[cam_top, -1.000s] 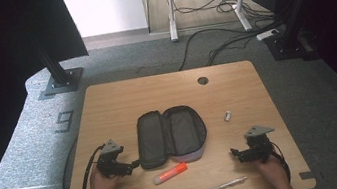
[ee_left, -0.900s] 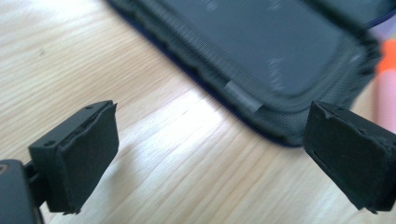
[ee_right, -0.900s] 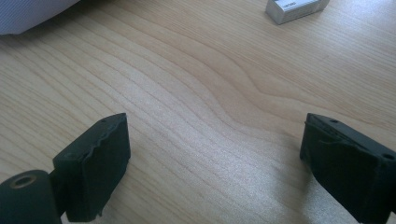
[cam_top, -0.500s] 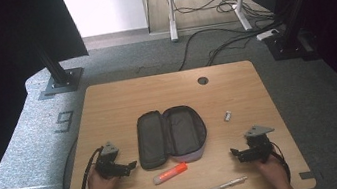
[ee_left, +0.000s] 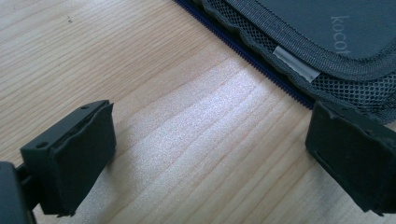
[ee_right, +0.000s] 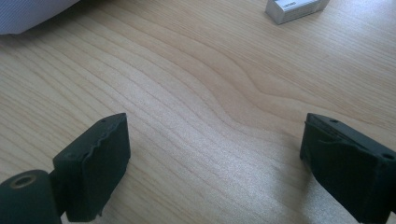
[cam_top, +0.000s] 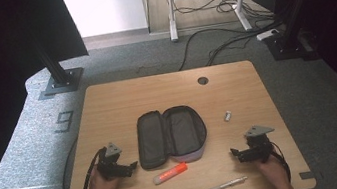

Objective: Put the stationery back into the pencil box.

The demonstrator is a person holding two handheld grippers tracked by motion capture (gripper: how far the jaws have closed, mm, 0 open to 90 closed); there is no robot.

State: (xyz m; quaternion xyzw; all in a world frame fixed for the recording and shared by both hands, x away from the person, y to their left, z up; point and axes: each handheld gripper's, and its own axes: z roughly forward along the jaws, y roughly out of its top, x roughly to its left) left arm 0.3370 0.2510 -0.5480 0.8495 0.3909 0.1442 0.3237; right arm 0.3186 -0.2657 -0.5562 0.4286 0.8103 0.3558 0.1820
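Resting beside open pencil case (cam_top: 171, 136): left gripper (cam_top: 131, 167), jaws apart.

Table (cam_top: 107, 103) w/ 1 open pencil case (cam_top: 170, 135), 1 orange marker (cam_top: 170, 173) & 1 pen (cam_top: 225, 185) in front of case, 1 small eraser (cam_top: 228, 115) right of it, 2 grippers

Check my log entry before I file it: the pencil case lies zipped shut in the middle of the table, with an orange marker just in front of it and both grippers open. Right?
Not quite. The high view shows the pencil case lying unzipped and spread open, not shut. The rest holds: the orange marker lies just in front of it, and the left gripper and right gripper are open.
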